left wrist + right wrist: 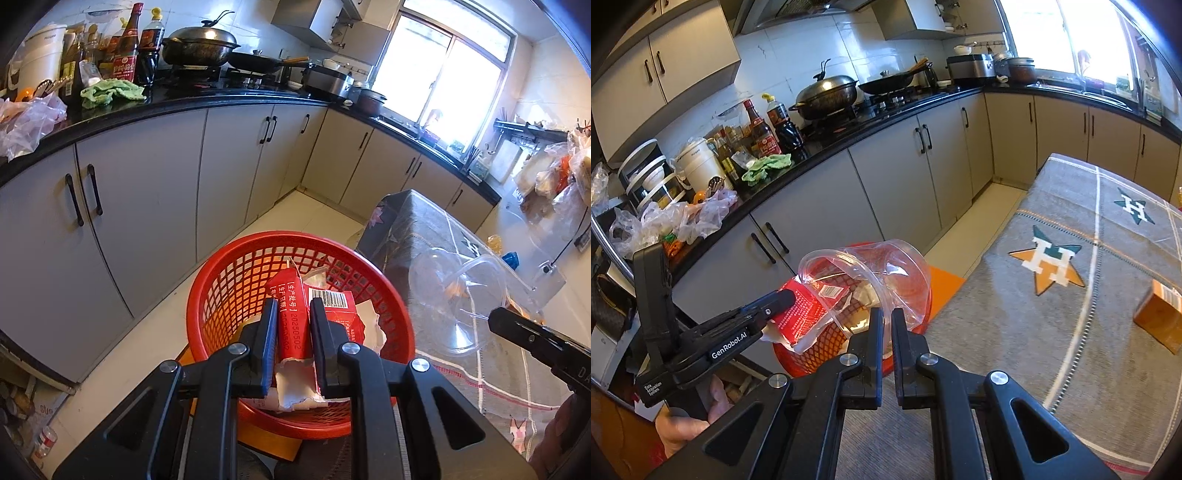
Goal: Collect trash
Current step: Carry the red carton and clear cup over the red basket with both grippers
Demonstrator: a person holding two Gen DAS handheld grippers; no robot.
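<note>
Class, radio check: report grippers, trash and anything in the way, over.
Left gripper shut on red carton over red basket. Right gripper shut on clear plastic cup beside the basket. Nothing blocking the basket mouth.

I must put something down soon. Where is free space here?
Free: the grey tablecloth between the star emblem and the red basket, short of the wooden box. Crowded: the black countertop with bottles, plastic bags and wok.

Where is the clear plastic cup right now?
In the right wrist view the clear plastic cup is pinched in the right tongs, above the red basket beside the table.
</note>
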